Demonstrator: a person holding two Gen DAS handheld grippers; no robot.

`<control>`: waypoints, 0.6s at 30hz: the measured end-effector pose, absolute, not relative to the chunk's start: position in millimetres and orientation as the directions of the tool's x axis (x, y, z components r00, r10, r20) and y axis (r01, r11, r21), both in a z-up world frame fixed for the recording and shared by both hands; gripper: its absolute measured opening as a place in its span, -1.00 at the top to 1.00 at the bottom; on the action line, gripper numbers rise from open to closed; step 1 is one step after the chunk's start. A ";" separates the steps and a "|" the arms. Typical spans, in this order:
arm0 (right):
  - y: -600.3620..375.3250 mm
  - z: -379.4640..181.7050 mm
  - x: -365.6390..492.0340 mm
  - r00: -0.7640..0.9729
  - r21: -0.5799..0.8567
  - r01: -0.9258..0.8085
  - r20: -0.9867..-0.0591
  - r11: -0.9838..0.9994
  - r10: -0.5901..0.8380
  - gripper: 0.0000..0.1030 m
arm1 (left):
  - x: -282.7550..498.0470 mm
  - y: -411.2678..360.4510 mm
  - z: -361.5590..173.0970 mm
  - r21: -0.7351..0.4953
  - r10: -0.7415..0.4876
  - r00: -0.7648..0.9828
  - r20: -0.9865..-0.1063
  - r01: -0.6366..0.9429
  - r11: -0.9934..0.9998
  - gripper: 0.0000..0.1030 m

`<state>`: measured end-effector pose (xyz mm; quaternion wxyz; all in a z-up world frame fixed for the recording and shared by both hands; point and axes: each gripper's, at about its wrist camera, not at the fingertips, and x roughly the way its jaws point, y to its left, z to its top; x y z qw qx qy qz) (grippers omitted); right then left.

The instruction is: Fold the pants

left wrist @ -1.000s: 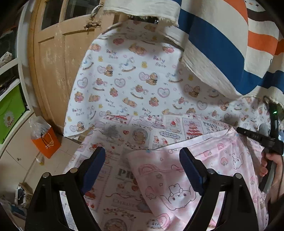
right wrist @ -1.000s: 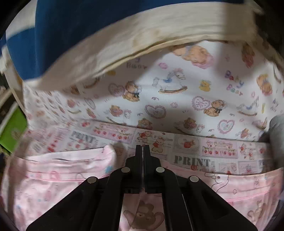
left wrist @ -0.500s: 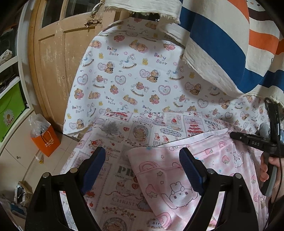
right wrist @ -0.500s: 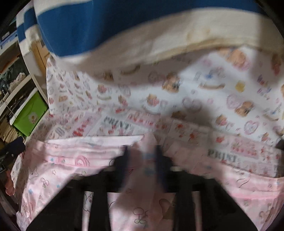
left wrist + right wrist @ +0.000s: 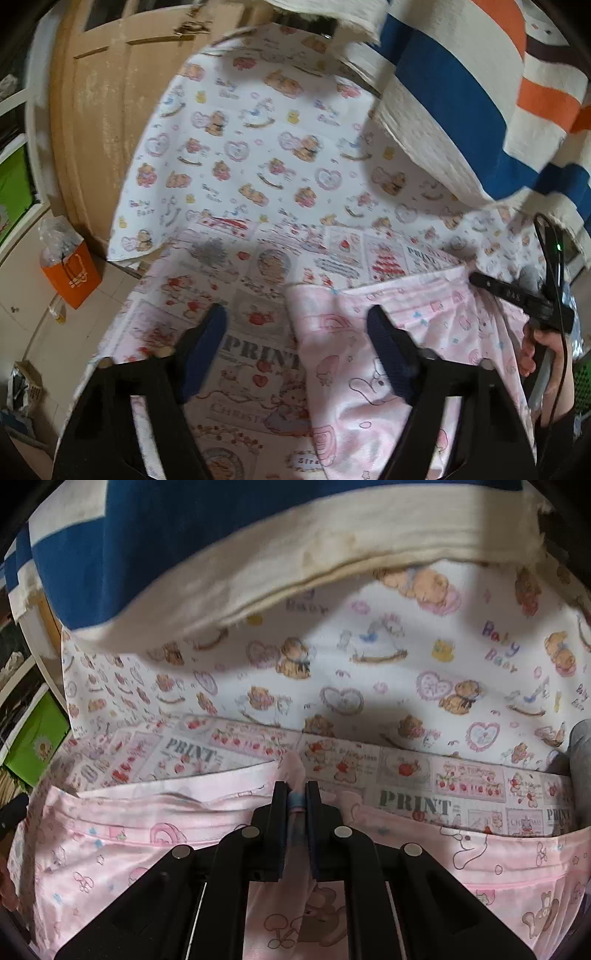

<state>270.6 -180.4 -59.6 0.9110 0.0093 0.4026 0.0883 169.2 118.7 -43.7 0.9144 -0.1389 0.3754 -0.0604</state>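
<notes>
A bear-print sheet hangs as the backdrop, with a striped cloth in cream, blue and orange drooping over its top right. Below, a patchwork cover printed with "PRINT" panels spreads across the work surface. The pink pants lie flat on that cover, their upper edge running across the right wrist view. The left gripper hovers over the pants' left corner with its 2 blue-padded fingers spread wide, gripping nothing. The right gripper has its fingers pressed nearly together, pinching a raised fold of the pink fabric. An orange bag stands on the floor beside a wooden door.
</notes>
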 end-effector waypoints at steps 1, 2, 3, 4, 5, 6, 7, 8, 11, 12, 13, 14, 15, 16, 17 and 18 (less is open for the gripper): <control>-180.0 -58.2 270.0 0.664 0.086 -0.156 -0.729 0.984 0.169 0.82 | 171.9 115.9 -45.8 -0.304 -0.232 0.699 -0.677 0.022 0.953 -0.09; -178.8 -56.8 269.8 0.667 0.085 -0.159 -0.726 0.984 0.171 0.82 | 175.2 113.9 -48.0 -0.310 -0.247 0.683 -0.687 0.032 0.950 0.05; -178.9 -55.4 268.9 0.669 0.085 -0.162 -0.723 0.983 0.173 0.82 | 179.4 112.5 -50.8 -0.322 -0.264 0.663 -0.700 0.038 0.946 0.10; -179.2 -55.0 268.8 0.669 0.086 -0.165 -0.723 0.983 0.176 0.82 | 183.5 112.3 -53.7 -0.339 -0.282 0.645 -0.711 0.037 0.940 0.10; -177.2 -55.2 267.8 0.667 0.086 -0.166 -0.724 0.982 0.176 0.82 | 187.4 112.4 -56.1 -0.356 -0.296 0.627 -0.720 0.031 0.934 0.10; -178.1 -55.8 268.4 0.664 0.090 -0.167 -0.726 0.982 0.179 0.82 | 191.2 112.4 -57.6 -0.369 -0.307 0.615 -0.726 0.027 0.929 0.11; -177.7 -56.6 269.3 0.661 0.096 -0.168 -0.728 0.981 0.184 0.82 | 194.5 112.2 -58.4 -0.376 -0.311 0.610 -0.729 0.024 0.926 0.13; -179.6 -56.2 269.6 0.659 0.102 -0.169 -0.728 0.980 0.189 0.82 | 197.8 111.2 -58.4 -0.370 -0.304 0.610 -0.732 0.020 0.929 0.23; -180.6 -56.1 268.4 0.661 0.105 -0.173 -0.725 0.979 0.194 0.82 | 204.5 106.1 -56.0 -0.298 -0.243 0.615 -0.751 0.013 0.954 0.96; -180.1 -55.2 267.5 0.664 0.107 -0.178 -0.721 0.978 0.199 0.82 | 204.1 106.5 -52.2 -0.273 -0.220 0.628 -0.746 0.013 0.962 0.96; -179.2 -53.7 266.3 0.667 0.113 -0.185 -0.715 0.976 0.209 0.82 | 202.1 108.0 -45.5 -0.247 -0.199 0.651 -0.732 0.018 0.969 0.95; -177.9 -52.0 265.6 0.673 0.117 -0.190 -0.707 0.975 0.216 0.82 | 200.2 108.5 -39.4 -0.223 -0.182 0.667 -0.723 0.024 0.975 0.95; -176.8 -49.0 264.0 0.683 0.123 -0.200 -0.693 0.972 0.229 0.82 | 199.0 109.4 -33.7 -0.201 -0.163 0.678 -0.717 0.022 0.979 0.95; -174.5 -44.7 261.4 0.696 0.129 -0.214 -0.675 0.968 0.244 0.82 | 198.3 110.6 -28.5 -0.185 -0.146 0.686 -0.713 0.017 0.983 0.96; -172.6 -43.1 260.6 0.703 0.129 -0.220 -0.666 0.967 0.249 0.82 | 198.1 111.5 -24.4 -0.172 -0.130 0.689 -0.713 0.008 0.985 0.96; -169.3 -40.7 258.8 0.711 0.127 -0.231 -0.655 0.965 0.256 0.82 | 199.2 113.9 -21.6 -0.158 -0.111 0.688 -0.717 -0.005 0.987 0.96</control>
